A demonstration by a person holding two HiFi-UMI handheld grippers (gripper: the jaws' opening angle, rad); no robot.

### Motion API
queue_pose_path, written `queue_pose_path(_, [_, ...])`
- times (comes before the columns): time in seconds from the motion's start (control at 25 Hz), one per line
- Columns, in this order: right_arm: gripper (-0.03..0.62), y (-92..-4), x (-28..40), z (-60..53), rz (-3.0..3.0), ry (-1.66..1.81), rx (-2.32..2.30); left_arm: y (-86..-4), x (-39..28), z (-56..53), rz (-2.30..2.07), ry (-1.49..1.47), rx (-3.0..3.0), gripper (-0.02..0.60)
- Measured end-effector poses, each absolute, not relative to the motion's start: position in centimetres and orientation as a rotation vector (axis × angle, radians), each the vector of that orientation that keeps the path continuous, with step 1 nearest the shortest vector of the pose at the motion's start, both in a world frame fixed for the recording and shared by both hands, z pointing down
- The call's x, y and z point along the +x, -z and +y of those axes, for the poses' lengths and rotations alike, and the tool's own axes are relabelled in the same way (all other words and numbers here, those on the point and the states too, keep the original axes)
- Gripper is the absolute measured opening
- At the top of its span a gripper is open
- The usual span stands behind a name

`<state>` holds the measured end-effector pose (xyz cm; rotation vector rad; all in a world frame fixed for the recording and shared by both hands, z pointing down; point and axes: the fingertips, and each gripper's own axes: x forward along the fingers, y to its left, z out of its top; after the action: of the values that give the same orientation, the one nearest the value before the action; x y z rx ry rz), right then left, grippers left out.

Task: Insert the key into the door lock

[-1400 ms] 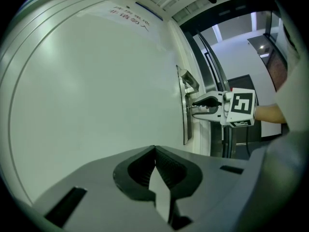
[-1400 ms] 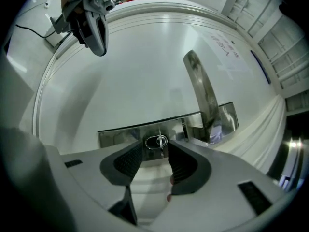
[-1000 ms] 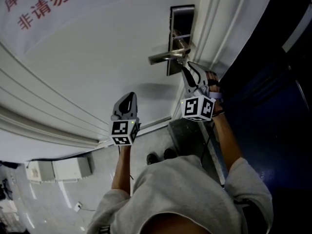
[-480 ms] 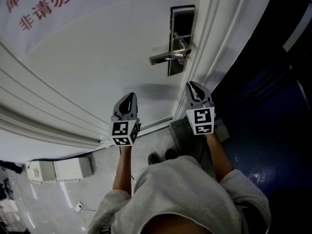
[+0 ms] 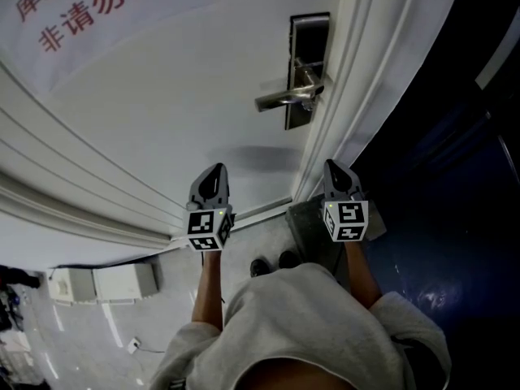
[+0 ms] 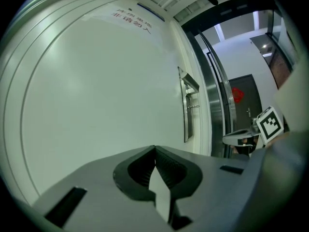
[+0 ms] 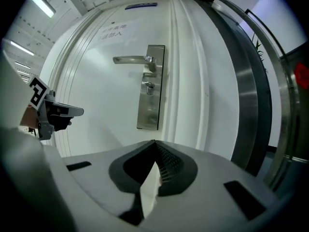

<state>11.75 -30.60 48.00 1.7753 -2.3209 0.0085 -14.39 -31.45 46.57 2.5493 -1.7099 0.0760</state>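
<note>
Key looks seated in door lock; left tongs, right tongs closed, empty; shallow seating could drop it.

Dim, greyish head view — fisheye-curved gripper views, dark corners, soft ceiling-strip light.

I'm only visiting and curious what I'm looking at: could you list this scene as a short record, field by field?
Setting: white door with a paper sign in red print
Lock: metal lock plate with a lever handle
Below handle: what looks like the key sticking out of the plate
Left tool: jaws together, empty, short of the door
Right tool: jaws together, empty, clear of the lock
Person: grey top, facing the door
</note>
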Motion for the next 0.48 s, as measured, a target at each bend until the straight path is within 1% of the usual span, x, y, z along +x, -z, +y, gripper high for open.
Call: queue_pose_path(0.48, [0.021, -46.8, 11.2, -31.4, -2.35, 0.041, 1.753, -47.1, -16.2, -30.8, -1.76, -0.086, 2.5, 0.018])
